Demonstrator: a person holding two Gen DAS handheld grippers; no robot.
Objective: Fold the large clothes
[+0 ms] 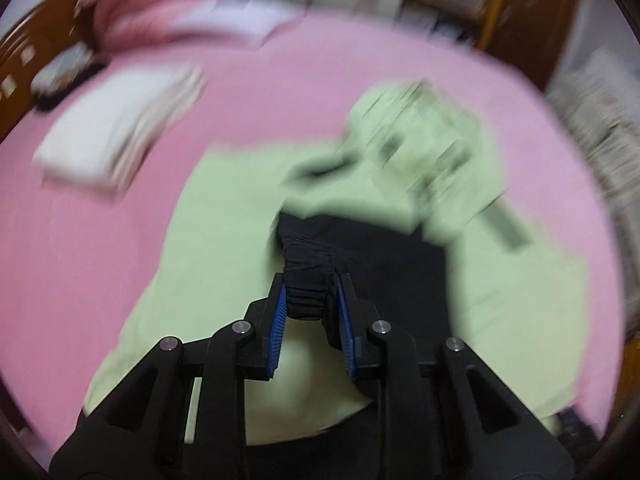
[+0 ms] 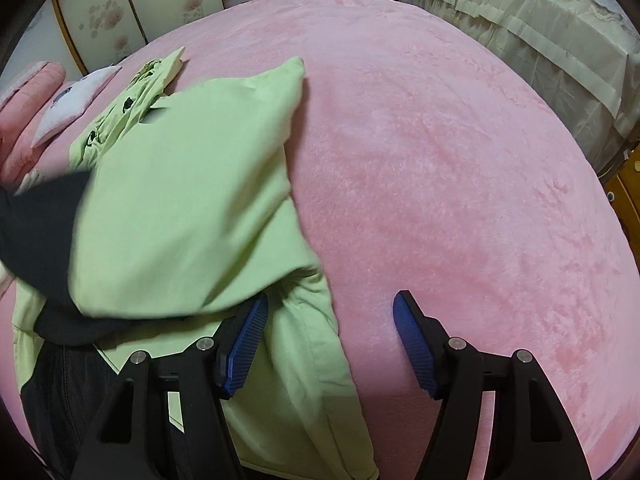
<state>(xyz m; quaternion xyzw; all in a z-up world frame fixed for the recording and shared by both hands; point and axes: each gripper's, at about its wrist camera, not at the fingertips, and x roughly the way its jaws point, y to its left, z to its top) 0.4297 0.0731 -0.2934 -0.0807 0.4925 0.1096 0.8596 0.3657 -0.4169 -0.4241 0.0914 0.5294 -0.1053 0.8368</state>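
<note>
A pink bed [image 2: 440,160] fills both views, its plush cover bare across the whole right half in the right wrist view. On it lies a large light-green garment [image 2: 188,200], spread over the bed's left part and partly folded over itself, with a bunched section at its far end. Black trim [image 1: 360,248] runs along part of it, and a black cuff [image 1: 306,300] is gathered at one end.

Around the bed: a beige draped cover [image 2: 520,32] stands beyond the far right edge, a flowered cupboard door [image 2: 132,4] beyond the far left, and a pink quilt [image 2: 24,112] sits at the left edge with a white pillow [image 2: 76,100] beside it. In the blurred left wrist view a white folded stack [image 1: 116,136] lies on the bed, well apart from the garment.

The left tongs [image 1: 311,300] are clamped on the black cuff, its ribbing squeezed between the blue pads. The right tongs [image 2: 330,312] stand wide apart with nothing gripped; the left pad touches the garment's green edge, the right one hangs over bare pink cover.
</note>
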